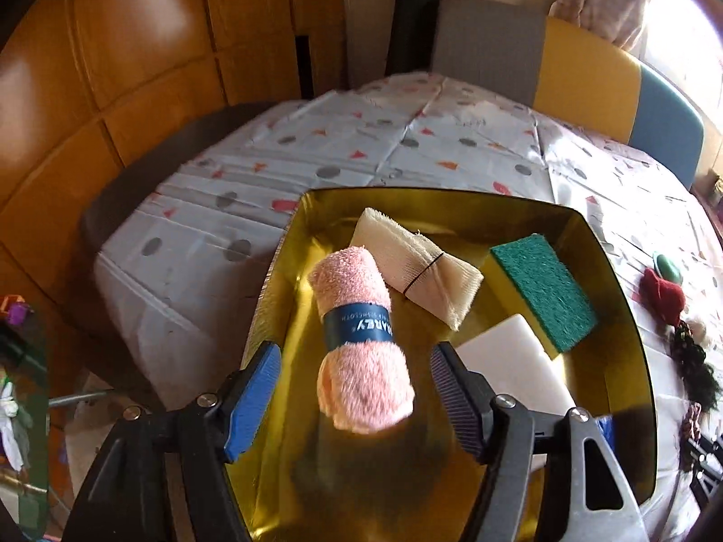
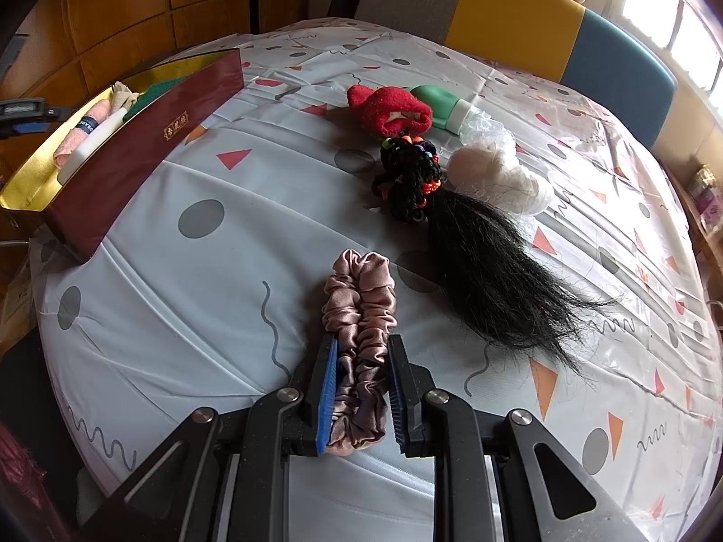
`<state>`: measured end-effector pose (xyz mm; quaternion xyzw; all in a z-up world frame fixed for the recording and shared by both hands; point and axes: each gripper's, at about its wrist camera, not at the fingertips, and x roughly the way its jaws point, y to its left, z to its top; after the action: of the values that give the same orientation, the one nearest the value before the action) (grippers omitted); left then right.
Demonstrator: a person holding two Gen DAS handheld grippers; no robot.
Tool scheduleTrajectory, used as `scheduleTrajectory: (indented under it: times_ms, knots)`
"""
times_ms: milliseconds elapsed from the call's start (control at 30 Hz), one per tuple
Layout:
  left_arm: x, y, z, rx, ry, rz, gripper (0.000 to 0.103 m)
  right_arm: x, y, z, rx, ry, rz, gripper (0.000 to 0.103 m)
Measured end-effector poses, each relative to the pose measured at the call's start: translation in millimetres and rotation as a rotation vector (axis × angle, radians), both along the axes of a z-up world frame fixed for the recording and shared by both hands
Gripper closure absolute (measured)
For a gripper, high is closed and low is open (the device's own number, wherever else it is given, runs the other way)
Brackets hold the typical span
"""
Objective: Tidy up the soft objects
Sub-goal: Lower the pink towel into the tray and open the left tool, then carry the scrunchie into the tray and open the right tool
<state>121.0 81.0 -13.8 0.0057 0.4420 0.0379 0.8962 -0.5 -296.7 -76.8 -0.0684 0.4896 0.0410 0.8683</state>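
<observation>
My left gripper (image 1: pixel 354 352) is open above a gold-lined box (image 1: pixel 601 244). A rolled pink towel (image 1: pixel 359 338) with a blue band lies between the fingers, not clamped. The box also holds a cream cloth (image 1: pixel 415 266), a green-and-yellow sponge (image 1: pixel 542 291) and a white block (image 1: pixel 510 361). My right gripper (image 2: pixel 361 348) is shut on a pink satin scrunchie (image 2: pixel 361 316) over the table. Ahead lie a black hairpiece (image 2: pixel 488 271), a red sock (image 2: pixel 397 108), a white net ball (image 2: pixel 492 171) and a green bottle (image 2: pixel 440 106).
The box shows a dark red outer wall (image 2: pixel 144 144) at the table's left in the right wrist view. The patterned tablecloth (image 2: pixel 226 316) covers a round table. Grey, yellow and blue chairs (image 2: pixel 519 9) stand behind it. Wooden cabinets (image 1: pixel 113 67) are at the left.
</observation>
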Motion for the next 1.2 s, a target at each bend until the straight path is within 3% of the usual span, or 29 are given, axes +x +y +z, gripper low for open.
scheduleTrajectory:
  times_ms: [400,900,1200]
  knots:
    - [-65,-22,25,-0.034,-0.126,-0.009,0.033,-2,4,0,-0.035,-0.011,0.007,0.081]
    - [-83,-11,19,-0.07,-0.112,0.02,0.033,-2,4,-1,-0.035,-0.006,-0.009,0.083]
    - [-86,-1,16,-0.085,-0.104,0.025,0.033,4,4,1,-0.006,0.034,-0.094,0.083]
